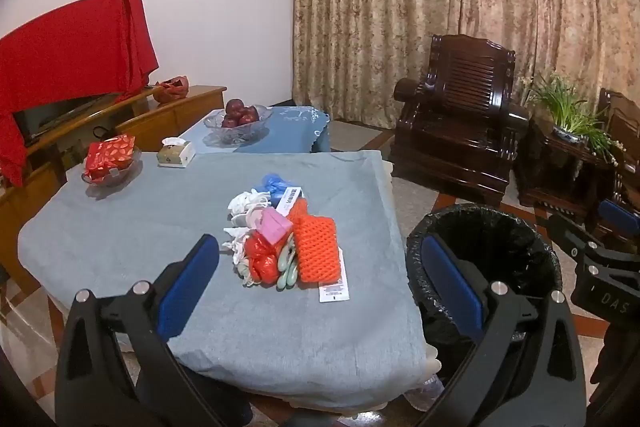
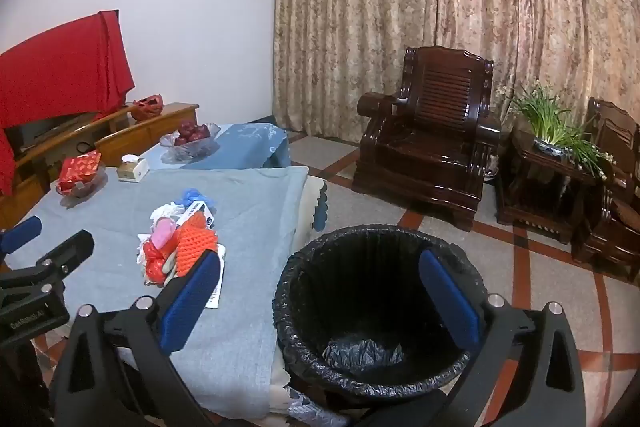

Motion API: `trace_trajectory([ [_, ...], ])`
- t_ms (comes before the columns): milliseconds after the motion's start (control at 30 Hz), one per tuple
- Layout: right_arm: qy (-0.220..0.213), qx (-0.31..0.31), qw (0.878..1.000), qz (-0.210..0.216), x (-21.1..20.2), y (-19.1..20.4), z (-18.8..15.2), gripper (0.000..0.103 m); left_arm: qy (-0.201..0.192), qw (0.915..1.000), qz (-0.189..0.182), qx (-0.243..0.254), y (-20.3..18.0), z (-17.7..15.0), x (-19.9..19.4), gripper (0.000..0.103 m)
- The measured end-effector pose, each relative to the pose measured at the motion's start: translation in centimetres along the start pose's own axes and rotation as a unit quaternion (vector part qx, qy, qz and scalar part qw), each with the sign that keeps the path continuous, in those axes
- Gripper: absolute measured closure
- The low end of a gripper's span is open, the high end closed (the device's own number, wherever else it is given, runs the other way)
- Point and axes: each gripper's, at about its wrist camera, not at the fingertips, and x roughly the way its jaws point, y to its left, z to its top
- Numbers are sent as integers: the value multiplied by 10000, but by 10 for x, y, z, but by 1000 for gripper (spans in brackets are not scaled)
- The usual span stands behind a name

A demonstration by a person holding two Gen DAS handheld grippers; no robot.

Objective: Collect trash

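A pile of trash (image 1: 280, 239) lies on the grey-blue tablecloth (image 1: 160, 227): orange foam net (image 1: 316, 247), red plastic bag, pink paper, white netting, a blue bag and paper labels. It also shows in the right wrist view (image 2: 180, 243). A bin with a black liner (image 2: 376, 311) stands on the floor right of the table, also in the left view (image 1: 484, 251). My left gripper (image 1: 320, 287) is open and empty, held above the table's near edge. My right gripper (image 2: 320, 291) is open and empty above the bin's near rim.
On the far table side stand a glass dish with a red packet (image 1: 110, 159) and a tissue box (image 1: 176, 153). A bowl of red fruit (image 1: 238, 119) sits on a second table. A dark wooden armchair (image 2: 428, 143) and a plant stand (image 2: 556, 155) stand by the curtain.
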Motion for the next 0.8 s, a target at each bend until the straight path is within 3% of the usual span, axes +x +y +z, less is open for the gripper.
trace_trajectory([
  [800,-12,-5,10000,-6,1,-1,0,6,31,10000,12,12,0,1,0,5],
])
